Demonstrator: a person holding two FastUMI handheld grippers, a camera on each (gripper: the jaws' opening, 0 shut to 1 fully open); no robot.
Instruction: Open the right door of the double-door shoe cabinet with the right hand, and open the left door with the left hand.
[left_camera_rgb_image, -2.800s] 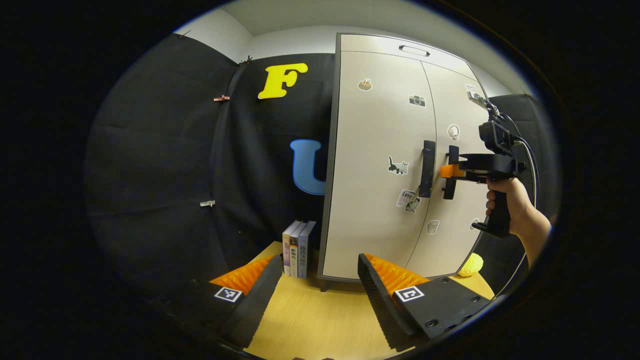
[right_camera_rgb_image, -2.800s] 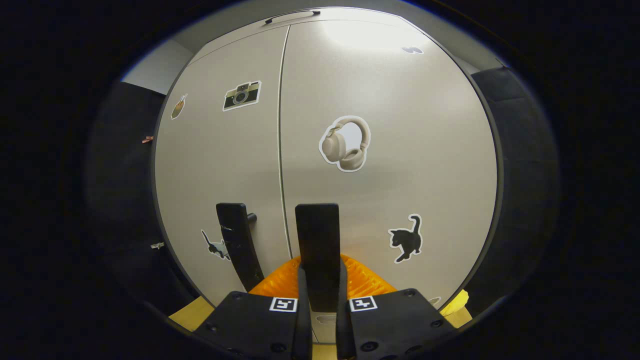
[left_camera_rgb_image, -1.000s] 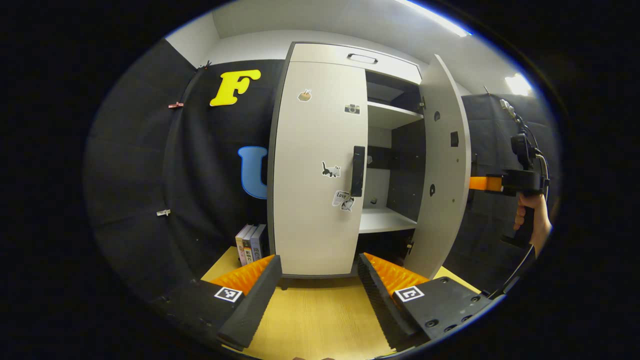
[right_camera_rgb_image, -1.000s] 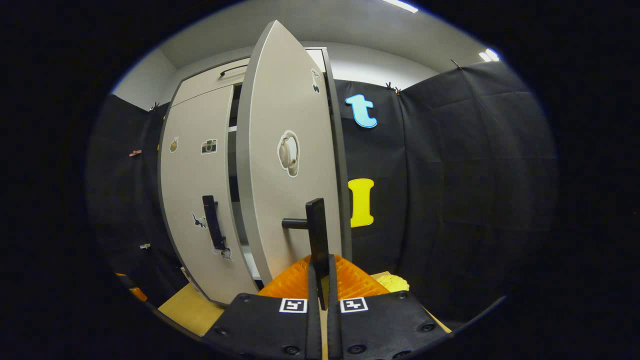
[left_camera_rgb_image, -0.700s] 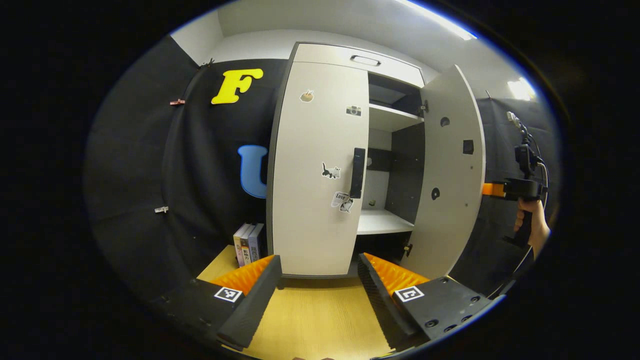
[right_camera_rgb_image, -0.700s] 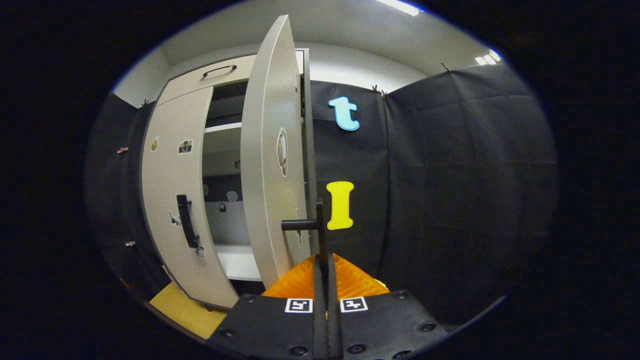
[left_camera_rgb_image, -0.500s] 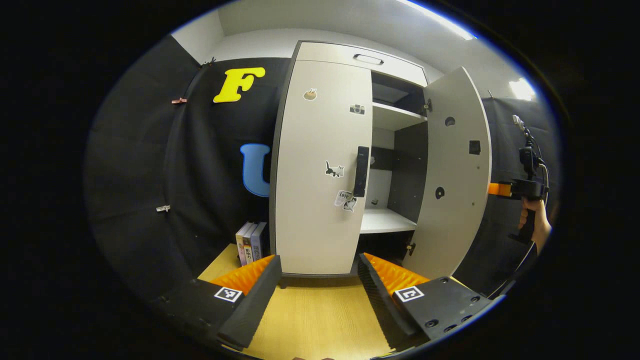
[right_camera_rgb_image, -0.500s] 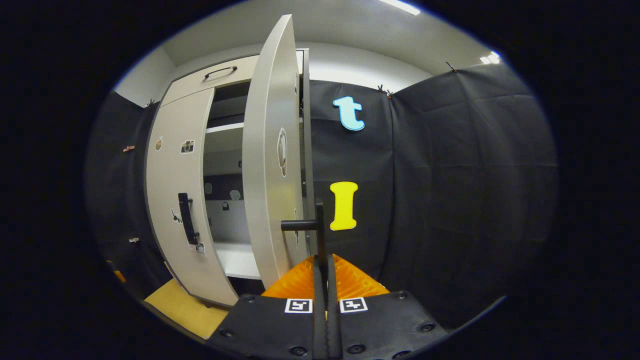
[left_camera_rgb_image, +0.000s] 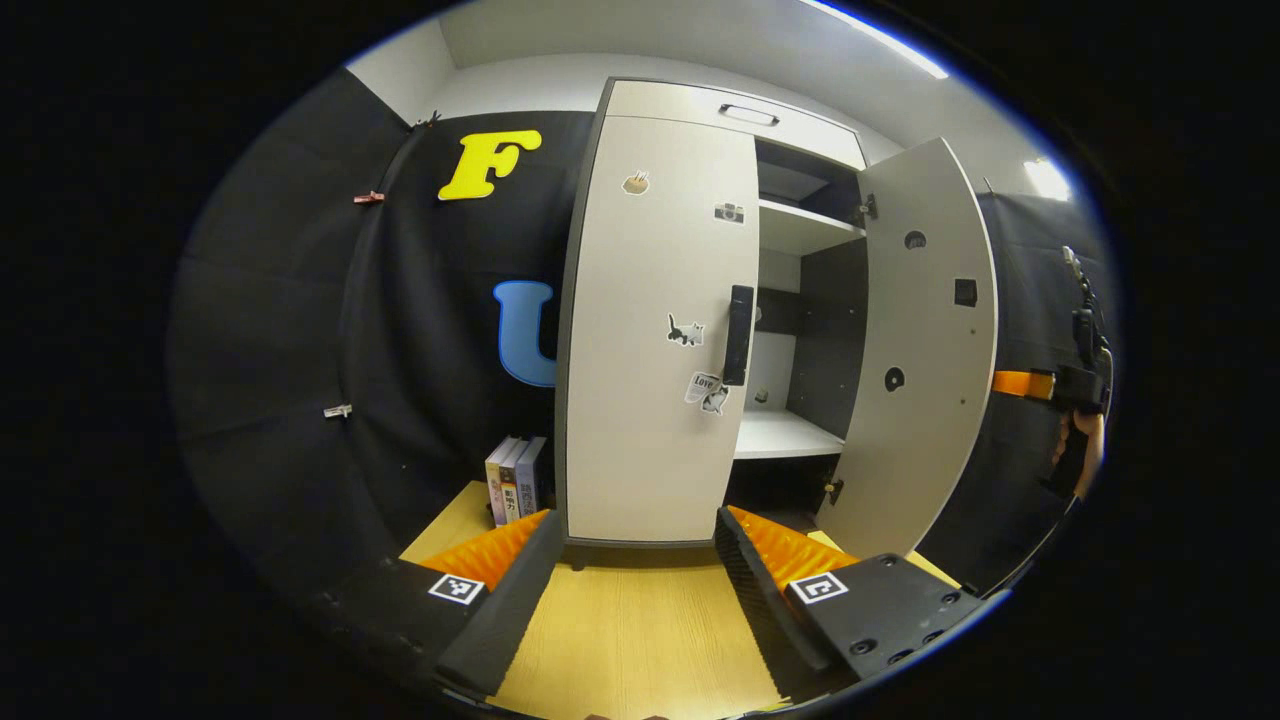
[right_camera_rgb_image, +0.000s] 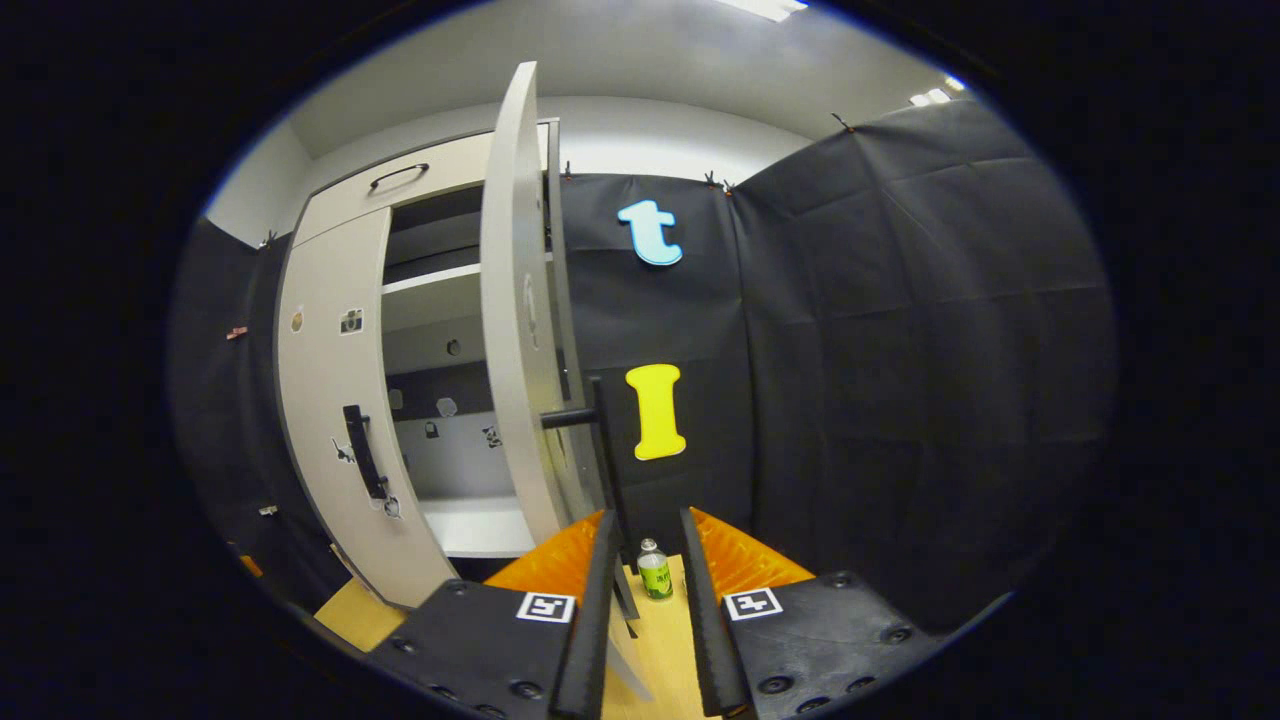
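While both views face the cabinet, the scene reads from left to right as follows.

Books: a few books (left_camera_rgb_image: 515, 478) stand upright on the desk (left_camera_rgb_image: 640, 640), just beside the left side of the shoe cabinet (left_camera_rgb_image: 740, 112).

Left door: the left door (left_camera_rgb_image: 655, 330) lies shut, flat against the cabinet front, its dark left handle (left_camera_rgb_image: 739, 335) at the inner edge with small stickers beside it.

Left tool: the left tool (left_camera_rgb_image: 630, 585) is held low over the desk in front of the left door, well apart from it; its fingers (left_camera_rgb_image: 505, 610) are spread wide with nothing between them.

Cabinet interior: white shelves (left_camera_rgb_image: 785, 435) show in the gap between the two doors.

Right door: the right door (left_camera_rgb_image: 925, 340) is swung wide, its inner face toward the left gripper view; in the right gripper view it stands nearly edge-on (right_camera_rgb_image: 515, 320).

Right tool: the right tool (right_camera_rgb_image: 645, 600) has its fingers parted a little, and the right handle (right_camera_rgb_image: 600, 450) rises just ahead of the gap, nearer the left finger; I cannot tell whether they touch. In the left gripper view it sits beyond the door's outer edge (left_camera_rgb_image: 1020, 383), a hand (left_camera_rgb_image: 1085, 450) under it.

Bottle: a small green-labelled bottle (right_camera_rgb_image: 655, 572) stands on the desk, seen between the right tool's fingers.
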